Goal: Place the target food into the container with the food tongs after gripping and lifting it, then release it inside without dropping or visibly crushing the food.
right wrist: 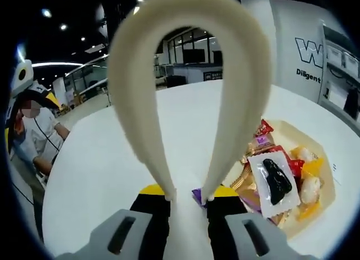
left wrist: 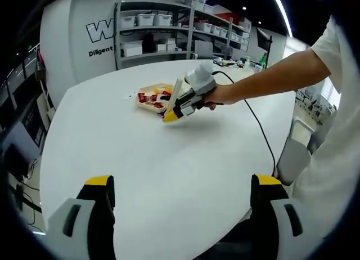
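Currently the right gripper grips the cream food tongs, their arms squeezed narrow, beside the tray of wrapped snacks. Left gripper hangs wide open over the table.

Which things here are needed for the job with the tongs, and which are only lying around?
For the job:
- tongs, clamped in the right gripper
- tray with wrapped snacks

Only lying around:
- shelves with bins
- cable
- left gripper, open and holding nothing
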Tool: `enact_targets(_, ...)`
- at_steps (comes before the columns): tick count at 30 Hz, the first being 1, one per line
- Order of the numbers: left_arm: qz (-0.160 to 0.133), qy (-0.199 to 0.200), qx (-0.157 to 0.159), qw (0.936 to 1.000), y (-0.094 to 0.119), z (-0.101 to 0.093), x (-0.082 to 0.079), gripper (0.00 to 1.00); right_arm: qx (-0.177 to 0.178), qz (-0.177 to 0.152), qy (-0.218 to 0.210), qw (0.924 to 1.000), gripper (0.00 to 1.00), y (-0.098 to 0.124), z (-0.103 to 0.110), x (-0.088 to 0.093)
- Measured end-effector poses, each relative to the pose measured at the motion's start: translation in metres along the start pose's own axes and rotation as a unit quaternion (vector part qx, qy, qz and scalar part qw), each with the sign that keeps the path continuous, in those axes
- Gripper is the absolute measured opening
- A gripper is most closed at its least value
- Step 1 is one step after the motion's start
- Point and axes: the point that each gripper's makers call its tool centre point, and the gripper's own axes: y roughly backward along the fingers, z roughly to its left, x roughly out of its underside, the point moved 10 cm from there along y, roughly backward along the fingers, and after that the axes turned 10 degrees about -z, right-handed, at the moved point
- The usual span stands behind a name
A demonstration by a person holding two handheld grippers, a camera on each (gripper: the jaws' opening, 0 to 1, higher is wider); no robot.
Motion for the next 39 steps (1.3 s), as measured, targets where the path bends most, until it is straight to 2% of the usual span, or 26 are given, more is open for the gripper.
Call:
enact_targets(5,-0.001,-0.001,0.000,1.0000,0.000,0.001,-0.002,0.99,-0.008,0.006,-0.019,0.9998,0.19,-0.004,-0.006,0.003)
enact_targets(10,-0.001,-0.002,0.002,1.0000,-0.001,0.001,-0.003,0.99,-0.015,0.010,-0.018,0.9997,0.18,-0.004,-0.007,0.005)
enact_targets(19,-0.007,-0.005,0.005,0.9999,-0.004,0.000,-0.007,0.99,-0.031,0.024,-0.019,0.9991,0.18,0.014,0.013,0.006)
enact_targets(29,-0.010,-0.006,0.010,0.9999,-0.007,-0.001,-0.010,0.99,-0.038,0.030,-0.026,0.9985,0.18,0.028,0.016,0.008)
enact_targets(34,-0.011,-0.006,0.010,0.9999,-0.007,0.000,-0.010,0.99,-0.002,0.010,-0.028,0.9996,0.18,0.032,0.007,0.003)
enact_targets(37,-0.011,-0.006,0.009,0.9999,-0.007,0.000,-0.010,0.99,0.017,0.014,-0.024,0.9995,0.18,0.029,0.004,0.003)
enact_targets(39,-0.012,-0.005,0.009,0.9999,-0.007,0.000,-0.010,0.99,0.031,0.019,-0.035,0.9987,0.19,0.025,0.005,0.004)
